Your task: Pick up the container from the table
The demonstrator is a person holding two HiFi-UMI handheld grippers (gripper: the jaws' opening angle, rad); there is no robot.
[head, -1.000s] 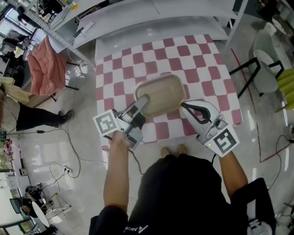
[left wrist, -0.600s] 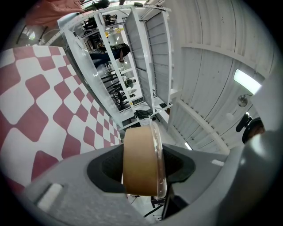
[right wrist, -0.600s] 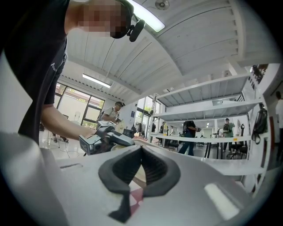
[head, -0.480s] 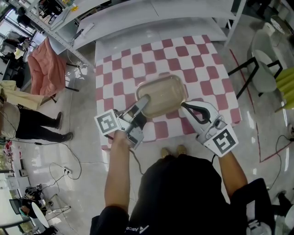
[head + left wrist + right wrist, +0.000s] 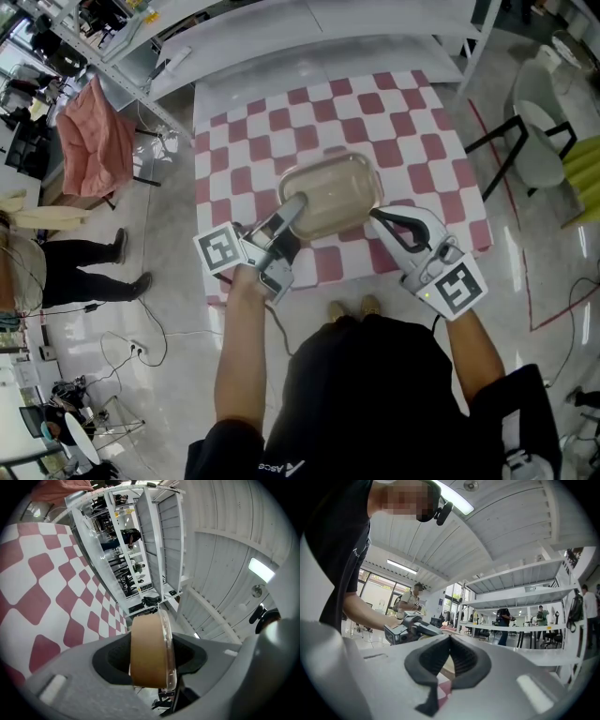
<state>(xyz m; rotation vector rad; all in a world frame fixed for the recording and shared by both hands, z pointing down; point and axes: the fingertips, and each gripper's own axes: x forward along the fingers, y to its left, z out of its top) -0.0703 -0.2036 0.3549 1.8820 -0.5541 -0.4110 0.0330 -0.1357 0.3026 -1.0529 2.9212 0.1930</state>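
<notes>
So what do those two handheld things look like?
Both are pale grey plastic, the left claw and right claw lined with black ribbed pads. Each carries a white cube with black square markers. The person wears a black short-sleeved shirt.

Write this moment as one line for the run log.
left tool: shut on tan rectangular plastic container | right tool: shut, beside container
</notes>
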